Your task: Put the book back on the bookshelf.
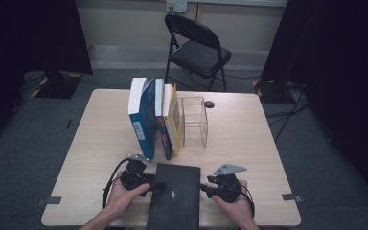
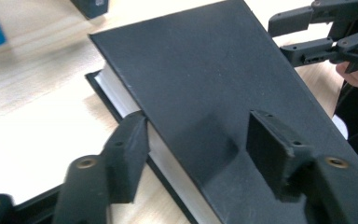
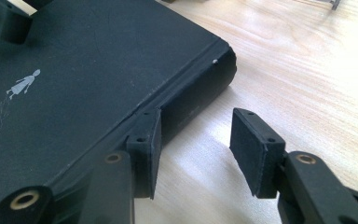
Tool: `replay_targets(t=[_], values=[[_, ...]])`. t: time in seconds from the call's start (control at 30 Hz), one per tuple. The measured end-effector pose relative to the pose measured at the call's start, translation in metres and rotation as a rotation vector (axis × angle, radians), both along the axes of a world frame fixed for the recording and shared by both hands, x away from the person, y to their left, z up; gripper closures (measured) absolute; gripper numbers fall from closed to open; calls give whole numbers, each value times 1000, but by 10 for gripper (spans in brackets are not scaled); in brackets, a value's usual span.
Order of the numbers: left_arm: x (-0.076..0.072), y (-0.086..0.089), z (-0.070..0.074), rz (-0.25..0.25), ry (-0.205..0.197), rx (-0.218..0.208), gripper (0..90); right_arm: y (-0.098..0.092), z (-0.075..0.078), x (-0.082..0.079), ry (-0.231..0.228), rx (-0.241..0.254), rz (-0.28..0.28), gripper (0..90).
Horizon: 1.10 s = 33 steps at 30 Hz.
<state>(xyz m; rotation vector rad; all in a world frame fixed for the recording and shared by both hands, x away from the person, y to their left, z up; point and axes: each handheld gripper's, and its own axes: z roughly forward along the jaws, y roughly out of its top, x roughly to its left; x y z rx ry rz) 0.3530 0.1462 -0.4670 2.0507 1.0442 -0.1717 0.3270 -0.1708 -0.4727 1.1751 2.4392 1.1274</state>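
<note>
Our left gripper point(image 2: 193, 149) has its fingers point(image 2: 130, 154) spread around the black book's point(image 1: 176, 194) page edge, not pressing. Our right gripper point(image 3: 198, 149) is released too, one finger against the spine. The book lies flat at the bottom centre of the surface point(image 1: 249, 143), below the standing books point(image 1: 153, 117).

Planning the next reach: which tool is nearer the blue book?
Left. The left tool sits just before the blue book; the right tool is across the black book, farther off.
</note>
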Motion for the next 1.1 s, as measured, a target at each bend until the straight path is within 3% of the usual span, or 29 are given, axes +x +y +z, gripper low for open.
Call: replay_targets(t=[0.07,0.13,0.17,0.23,0.27,0.3,0.33,0.4,0.47,0.57,0.73,0.9,1.03,1.1], values=[[0,2,1,10,10,-29,386,0,0,0,2,0,2,533],[2,9,3,20,33,-105,409,-1,0,1,4,2,5,533],[2,11,5,15,22,-124,419,-1,0,1,7,7,4,533],[2,15,10,1,17,-197,429,-1,-1,1,6,8,3,537],[3,16,12,-28,36,-262,451,-1,-1,1,3,8,5,537],[3,14,12,-59,45,-282,514,-1,-1,1,4,8,6,537],[0,5,13,-82,27,-246,520,-1,0,1,4,6,5,538],[-6,-8,10,-107,31,-176,461,-1,-1,0,2,6,2,538],[-10,-17,6,-130,52,-153,445,0,0,0,-1,3,0,540],[-11,-18,6,-134,58,-157,452,0,-1,-1,0,1,1,540],[1,-25,0,-114,133,-181,474,-1,-1,0,4,3,7,539],[9,-30,-2,-124,151,-197,499,-1,0,0,2,0,9,534],[12,-32,-1,-141,149,-186,491,-1,-1,1,5,1,6,514],[14,-29,-5,-146,150,-229,531,-1,0,1,0,-5,5,512]])
